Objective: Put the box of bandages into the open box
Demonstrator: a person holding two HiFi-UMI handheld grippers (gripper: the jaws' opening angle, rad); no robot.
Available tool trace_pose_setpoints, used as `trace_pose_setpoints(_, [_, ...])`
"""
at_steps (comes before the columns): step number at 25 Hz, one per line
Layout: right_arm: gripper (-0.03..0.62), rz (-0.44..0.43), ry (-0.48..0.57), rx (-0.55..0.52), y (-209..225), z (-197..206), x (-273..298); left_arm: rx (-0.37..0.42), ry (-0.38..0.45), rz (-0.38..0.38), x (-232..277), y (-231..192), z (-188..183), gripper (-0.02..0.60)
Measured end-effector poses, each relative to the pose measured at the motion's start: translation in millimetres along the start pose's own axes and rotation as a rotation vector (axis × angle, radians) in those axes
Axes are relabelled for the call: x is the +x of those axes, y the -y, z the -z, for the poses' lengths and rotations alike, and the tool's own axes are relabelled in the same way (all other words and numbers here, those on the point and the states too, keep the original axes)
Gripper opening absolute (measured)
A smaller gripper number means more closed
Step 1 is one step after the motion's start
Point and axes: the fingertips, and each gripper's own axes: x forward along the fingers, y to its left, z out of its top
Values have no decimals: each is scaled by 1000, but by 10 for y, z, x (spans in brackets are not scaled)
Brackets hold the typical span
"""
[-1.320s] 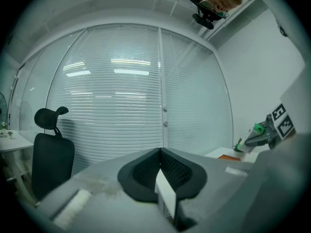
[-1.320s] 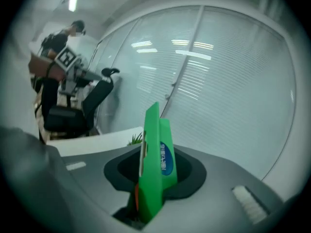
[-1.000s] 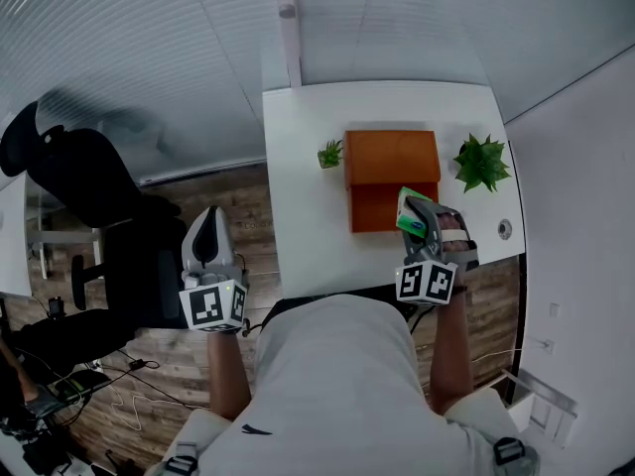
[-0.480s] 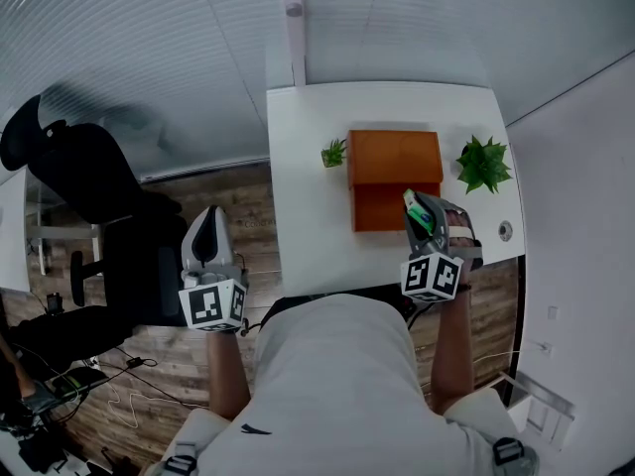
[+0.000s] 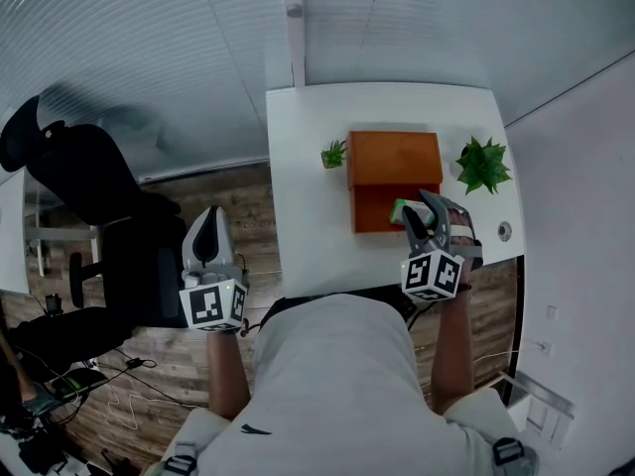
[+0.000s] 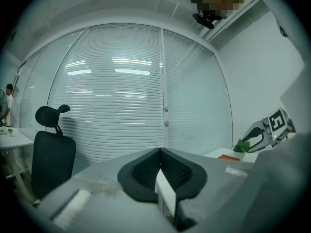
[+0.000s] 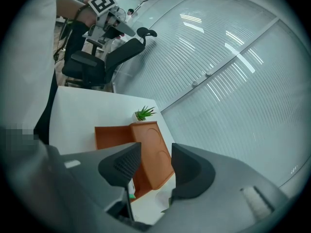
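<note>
Bandage box (image 5: 398, 210) has dropped into open box (image 5: 369, 209); right gripper (image 5: 421, 209) jaws opening, empty.

Office: swivel chair (image 5: 89, 177), white desk (image 5: 308, 216), blind-covered glass wall (image 5: 149, 67).

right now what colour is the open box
The open box is orange; head view shows it best.

We wear a pale grey short-sleeved T-shirt (image 5: 332, 385) with a small dark mark (image 5: 256, 429). Our left gripper (image 5: 209, 216) and right gripper (image 5: 421, 209) are grey with black pads (image 7: 122, 165), and each carries a cube (image 5: 432, 276) of black and white squares. The right one's jaws are opening, empty.
</note>
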Motion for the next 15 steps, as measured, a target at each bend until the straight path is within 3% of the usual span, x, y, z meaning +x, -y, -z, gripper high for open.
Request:
trace_pose_setpoints(5, [199, 4, -4, 9, 11, -15, 11, -1, 1, 2, 17, -14, -13, 6])
trace_pose_setpoints(7, [198, 10, 25, 66, 56, -44, -5, -1, 1, 2, 26, -18, -19, 6])
trace_pose_setpoints(12, [192, 30, 213, 422, 321, -176, -157, 2, -3, 5, 46, -9, -6, 6])
trace_pose_setpoints(15, [181, 72, 412, 715, 583, -255, -366, 0, -5, 9, 54, 2, -3, 6])
